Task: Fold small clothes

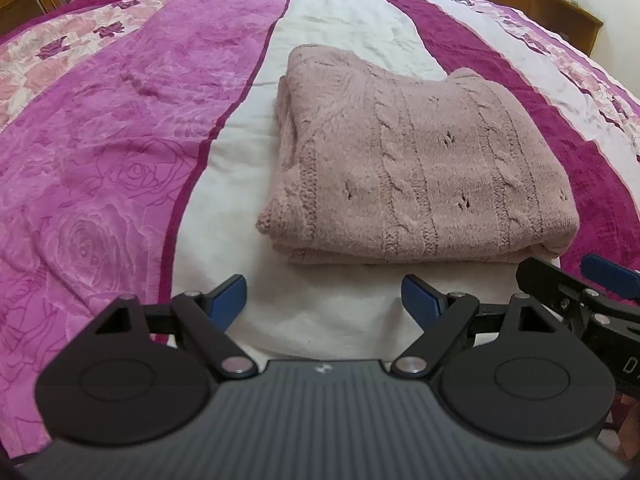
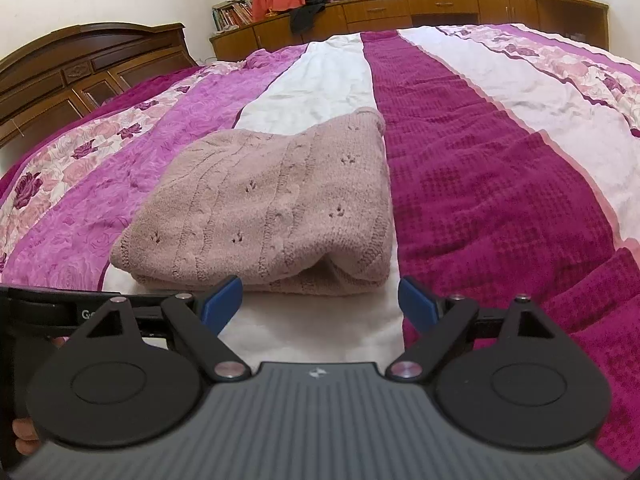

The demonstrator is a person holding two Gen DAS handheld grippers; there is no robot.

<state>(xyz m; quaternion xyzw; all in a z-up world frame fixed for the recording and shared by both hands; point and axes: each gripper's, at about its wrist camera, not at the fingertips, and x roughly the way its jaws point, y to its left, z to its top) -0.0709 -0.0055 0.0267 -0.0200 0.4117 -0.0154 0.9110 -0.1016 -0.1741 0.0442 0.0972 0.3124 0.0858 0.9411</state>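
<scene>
A dusty-pink cable-knit sweater [image 1: 416, 160] lies folded into a thick rectangle on the white stripe of the bedspread; the right wrist view shows the sweater [image 2: 264, 208] from its near folded edge. My left gripper [image 1: 324, 300] stands open just short of that near edge, blue pads wide apart, nothing between them. My right gripper [image 2: 320, 300] is also open and empty, close in front of the sweater's right front corner. The right gripper's black body and a blue pad show at the right edge of the left wrist view.
The bed carries a striped bedspread [image 1: 120, 140] in pink, white and magenta. A dark wooden headboard [image 2: 80, 64] stands at the left. Wooden cabinets [image 2: 400, 12] with books, a dark cloth and a plush goose line the far wall.
</scene>
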